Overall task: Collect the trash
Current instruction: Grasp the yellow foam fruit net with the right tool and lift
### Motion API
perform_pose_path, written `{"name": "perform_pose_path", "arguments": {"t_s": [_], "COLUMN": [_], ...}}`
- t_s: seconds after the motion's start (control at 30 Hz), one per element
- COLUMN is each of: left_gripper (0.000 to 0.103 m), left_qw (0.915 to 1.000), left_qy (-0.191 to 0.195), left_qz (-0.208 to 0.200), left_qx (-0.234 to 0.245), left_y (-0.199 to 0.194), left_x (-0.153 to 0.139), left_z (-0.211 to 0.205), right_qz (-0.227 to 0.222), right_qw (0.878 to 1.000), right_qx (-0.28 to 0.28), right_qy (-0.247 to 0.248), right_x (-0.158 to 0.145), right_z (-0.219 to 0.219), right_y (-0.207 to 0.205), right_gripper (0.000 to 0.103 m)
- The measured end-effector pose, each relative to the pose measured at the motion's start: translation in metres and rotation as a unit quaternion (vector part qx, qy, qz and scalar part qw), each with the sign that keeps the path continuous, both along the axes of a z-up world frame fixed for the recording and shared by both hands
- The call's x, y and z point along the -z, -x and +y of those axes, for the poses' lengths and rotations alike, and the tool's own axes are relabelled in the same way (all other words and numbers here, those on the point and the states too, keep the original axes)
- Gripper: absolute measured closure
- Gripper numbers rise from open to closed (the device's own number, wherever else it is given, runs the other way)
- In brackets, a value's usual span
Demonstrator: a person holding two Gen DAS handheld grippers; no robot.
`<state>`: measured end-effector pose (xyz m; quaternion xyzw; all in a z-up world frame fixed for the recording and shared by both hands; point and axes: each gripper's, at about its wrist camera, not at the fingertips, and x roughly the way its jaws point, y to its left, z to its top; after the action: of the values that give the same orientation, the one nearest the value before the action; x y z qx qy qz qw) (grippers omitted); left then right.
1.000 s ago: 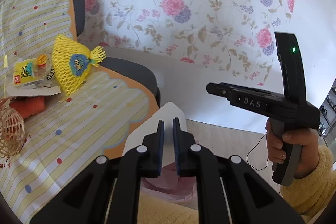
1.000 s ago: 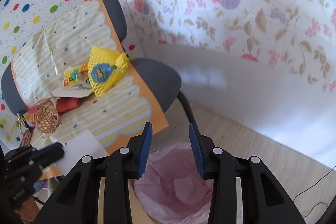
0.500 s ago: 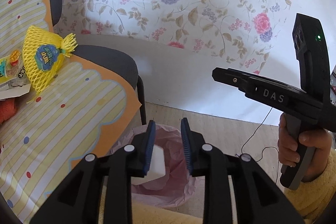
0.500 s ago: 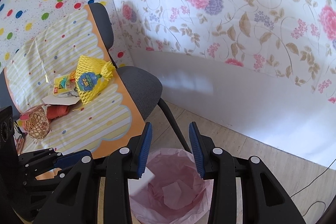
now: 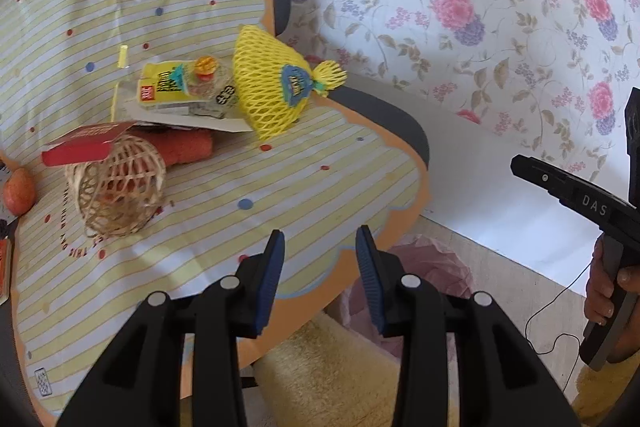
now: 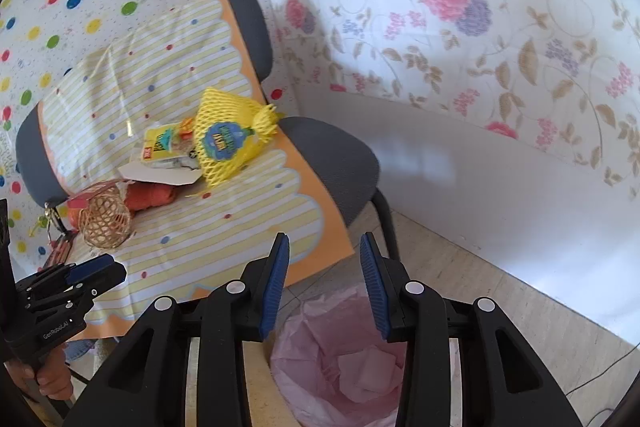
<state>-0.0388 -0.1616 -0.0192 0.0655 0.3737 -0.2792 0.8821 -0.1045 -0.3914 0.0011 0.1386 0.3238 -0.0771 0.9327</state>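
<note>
Grippers, both parted and carrying nothing: we are holding the left gripper (image 5: 320,255) over the striped cloth (image 5: 208,235) and the right gripper (image 6: 324,267) above the pink-lined bin (image 6: 344,359).

Trash, largest to smallest: we are judging the yellow net bag (image 5: 268,91) light, soft and springy, best pinched at its tied tuft; the white card (image 5: 208,121) beneath the snack packet (image 5: 168,89) thin, stiff, edge-grip only; the packet crinkly, likely slippery. All are lying mid-cloth, touching.

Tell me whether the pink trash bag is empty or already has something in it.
Not empty. The right wrist view looks down into the open trash bag, where a pale crumpled piece of paper lies at the bottom.
</note>
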Motion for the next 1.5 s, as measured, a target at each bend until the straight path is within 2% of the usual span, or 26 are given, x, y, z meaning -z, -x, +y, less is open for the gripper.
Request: {"name": "perform_pose_path", "arguments": {"t_s": [0.1, 0.37, 0.47, 0.6, 0.77, 0.9, 1.1, 1.17, 1.23, 1.27, 1.4, 1.47, 1.5], "left_gripper": [0.059, 0.057, 0.057, 0.057, 0.057, 0.056, 0.056, 0.056, 0.056, 0.056, 0.056, 0.056, 0.056], "left_qw": [0.9995, 0.9928, 0.9877, 0.9817, 0.976, 0.9719, 0.9648, 0.9634, 0.9631, 0.9631, 0.9636, 0.9634, 0.9632], "left_qy": [-0.005, -0.012, -0.011, -0.005, 0.005, 0.009, 0.017, 0.02, 0.021, 0.021, 0.023, 0.025, 0.024], "left_qz": [-0.004, -0.02, -0.034, -0.042, -0.039, -0.032, -0.024, -0.017, -0.011, -0.007, 0.003, 0.004, 0.004], "left_qx": [-0.03, -0.118, -0.152, -0.186, -0.214, -0.233, -0.261, -0.267, -0.268, -0.268, -0.266, -0.267, -0.268], "left_y": [-0.004, -0.027, -0.034, -0.044, -0.059, -0.072, -0.086, -0.091, -0.095, -0.096, -0.099, -0.097, -0.097], "left_x": [-0.002, -0.009, -0.016, -0.02, -0.018, -0.014, -0.006, -0.002, 0.002, 0.005, 0.011, 0.011, 0.012], "left_z": [0.019, 0.069, 0.093, 0.121, 0.147, 0.162, 0.186, 0.191, 0.194, 0.195, 0.198, 0.199, 0.2], "right_qz": [0.0, 0.009, 0.007, 0.004, 0.024, 0.049, 0.09, 0.101, 0.109, 0.111, 0.118, 0.122, 0.127], "right_qw": [1.0, 0.995, 0.991, 0.985, 0.981, 0.981, 0.976, 0.973, 0.967, 0.964, 0.951, 0.947, 0.948], "right_qx": [-0.02, -0.089, -0.12, -0.146, -0.168, -0.156, -0.121, -0.117, -0.103, -0.094, -0.041, -0.019, -0.013], "right_qy": [0.003, 0.038, 0.061, 0.087, 0.09, 0.1, 0.16, 0.172, 0.205, 0.225, 0.282, 0.296, 0.292], "right_x": [-0.002, -0.008, -0.01, -0.011, -0.001, 0.011, 0.035, 0.044, 0.052, 0.056, 0.07, 0.074, 0.075], "right_z": [0.014, 0.06, 0.083, 0.105, 0.123, 0.129, 0.138, 0.141, 0.147, 0.15, 0.151, 0.145, 0.14], "right_y": [-0.008, -0.06, -0.088, -0.128, -0.192, -0.237, -0.291, -0.303, -0.313, -0.317, -0.33, -0.332, -0.331], "right_gripper": [0.064, 0.058, 0.051, 0.051, 0.051, 0.048, 0.039, 0.029, 0.021, 0.02, 0.024, 0.045, 0.052]}}
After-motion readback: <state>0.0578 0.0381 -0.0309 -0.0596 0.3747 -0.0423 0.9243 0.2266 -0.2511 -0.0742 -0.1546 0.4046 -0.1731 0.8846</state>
